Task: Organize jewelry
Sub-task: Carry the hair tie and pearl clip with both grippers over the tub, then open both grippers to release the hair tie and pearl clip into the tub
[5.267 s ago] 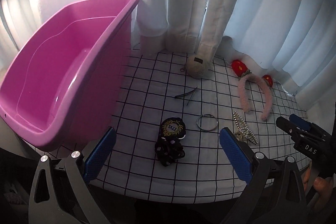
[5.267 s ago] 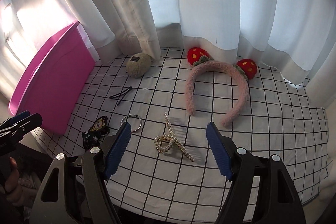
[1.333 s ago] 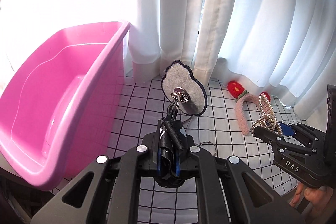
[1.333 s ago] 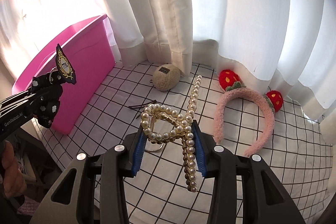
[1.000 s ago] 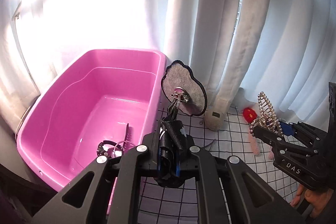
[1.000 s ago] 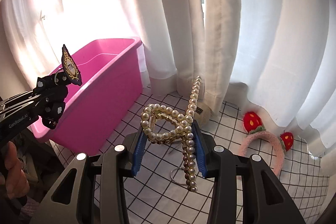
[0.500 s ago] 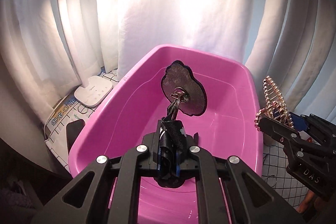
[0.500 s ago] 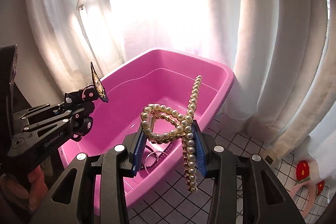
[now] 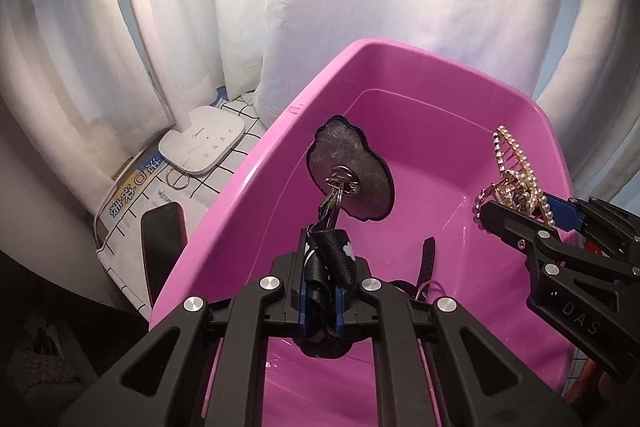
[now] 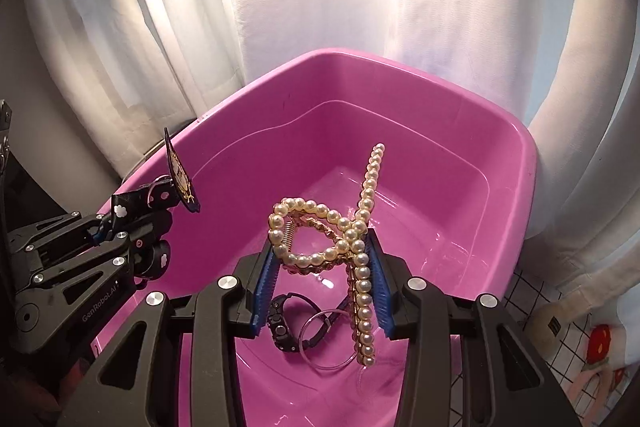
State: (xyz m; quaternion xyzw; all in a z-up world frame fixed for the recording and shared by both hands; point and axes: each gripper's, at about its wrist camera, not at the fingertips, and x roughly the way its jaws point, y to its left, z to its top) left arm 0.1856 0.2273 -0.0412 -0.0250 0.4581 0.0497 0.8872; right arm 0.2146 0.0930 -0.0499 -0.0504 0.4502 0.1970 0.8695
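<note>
Both grippers hang over the pink tub (image 9: 248,187) (image 10: 400,67). My left gripper (image 9: 320,291) (image 10: 104,231) is shut on the black flowered strap of a keyring charm (image 9: 350,173) (image 10: 180,183), whose grey felt back faces the left wrist camera. My right gripper (image 10: 322,287) (image 9: 516,207) is shut on a pearl hair claw (image 10: 340,227) (image 9: 516,171), held above the tub's inside. On the tub floor lie a black watch (image 10: 286,323) (image 9: 426,263) and a metal ring (image 10: 328,339).
White curtains hang close behind the tub. Left of the tub a white lamp base (image 9: 202,143), a small ring (image 9: 178,179) and a dark phone (image 9: 162,251) sit on the checked cloth. A pink strawberry headband (image 10: 596,367) and beige pompom lie at the right.
Both grippers swung left from over the checked cloth to above the pink tub and dropped slightly. Each keeps its item; the tub now fills both views.
</note>
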